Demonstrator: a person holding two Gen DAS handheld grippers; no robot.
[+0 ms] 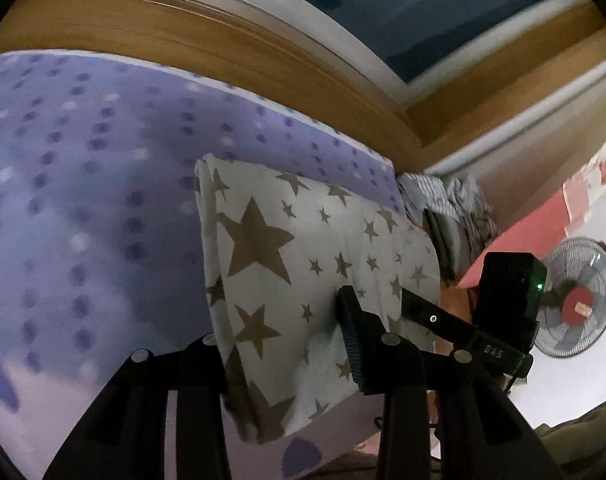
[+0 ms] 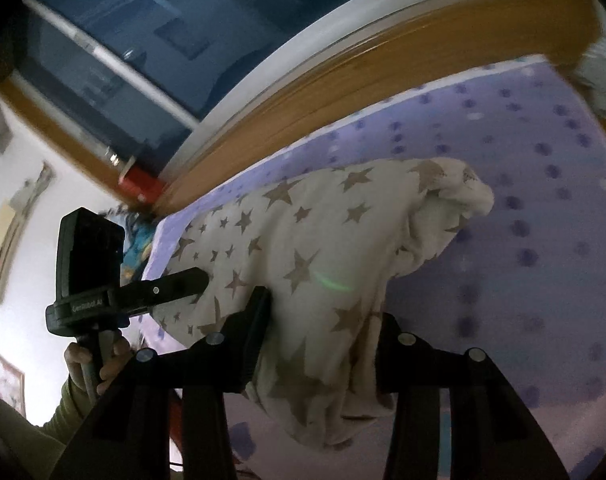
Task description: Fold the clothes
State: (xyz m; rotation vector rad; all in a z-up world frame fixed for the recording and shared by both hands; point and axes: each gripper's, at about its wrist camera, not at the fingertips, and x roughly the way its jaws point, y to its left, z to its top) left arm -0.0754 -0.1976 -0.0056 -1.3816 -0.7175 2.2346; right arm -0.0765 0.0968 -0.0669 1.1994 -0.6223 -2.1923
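In the left wrist view, the star-printed garment (image 1: 303,280) is seen lying between the fingers of the left gripper (image 1: 287,360), with its near edge gathered between them. The right finger's ribbed pad (image 1: 353,344) is pressed against the cloth, while the left finger is mostly hidden behind the fabric, so the jaws are clamped on the garment. Ahead of the jaws, the cloth is spread flat over the purple dotted bedsheet (image 1: 83,200). Just to the right of the jaws, the right gripper (image 1: 413,302) is seen with its fingertip touching the same cloth. Beyond it, a pile of striped clothes (image 1: 451,208) and a standing fan (image 1: 579,300) are visible, and a wooden bed frame (image 1: 223,40) runs behind the sheet.

In the right wrist view, the garment (image 2: 323,248) is bunched between the fingers of the right gripper (image 2: 323,344), whose jaws are closed on the fabric; a fold hangs below them. Ahead and to the right, the cloth is heaped on the bedsheet (image 2: 543,200). To the left of the jaws, the left gripper (image 2: 197,278) is held by a hand (image 2: 99,364), its finger laid against the garment's edge.
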